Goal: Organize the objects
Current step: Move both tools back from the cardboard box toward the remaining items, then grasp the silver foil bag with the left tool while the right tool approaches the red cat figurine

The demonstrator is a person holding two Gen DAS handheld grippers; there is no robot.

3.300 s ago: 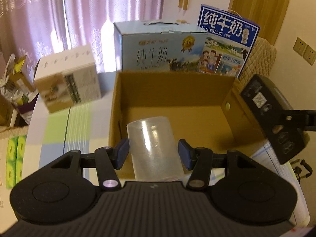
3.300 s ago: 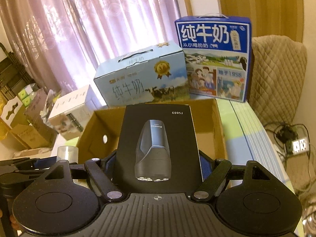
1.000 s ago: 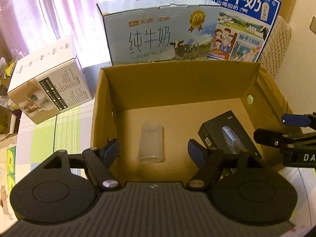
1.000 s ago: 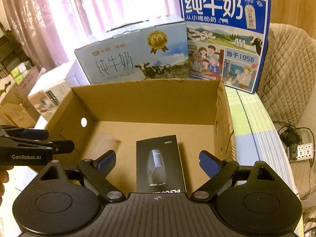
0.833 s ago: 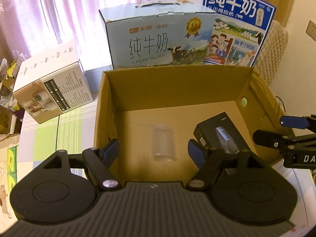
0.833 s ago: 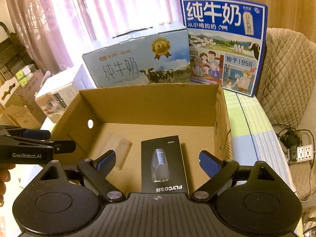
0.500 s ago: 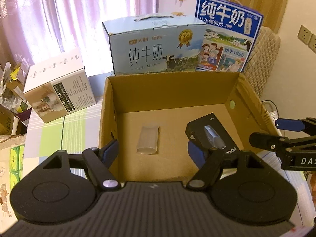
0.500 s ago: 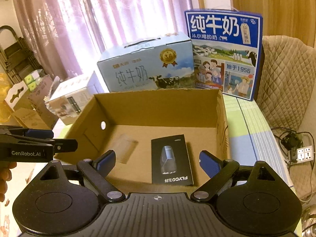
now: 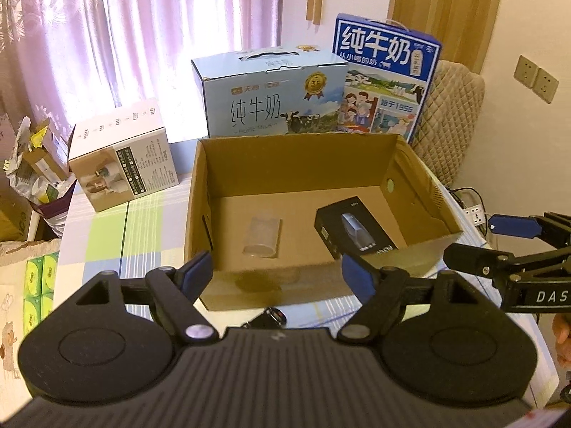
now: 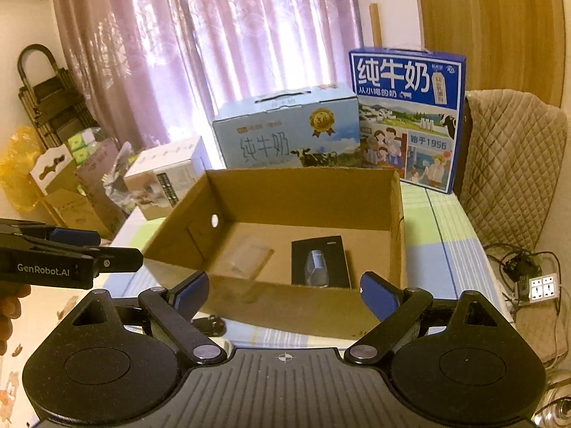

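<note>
left gripper: GenRobot.AI | right gripper: DAS | blue milk carton: 1956

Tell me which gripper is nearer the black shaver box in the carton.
Right, marginally. The right gripper is lined up with the black shaver box; the left gripper faces the clear cup beside it. Both are outside the carton, empty.

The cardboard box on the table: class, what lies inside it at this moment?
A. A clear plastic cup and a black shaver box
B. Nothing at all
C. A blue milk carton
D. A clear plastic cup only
A. On the floor of the cardboard box, the clear plastic cup lies on its side, apart from the black shaver box beside it.
</note>
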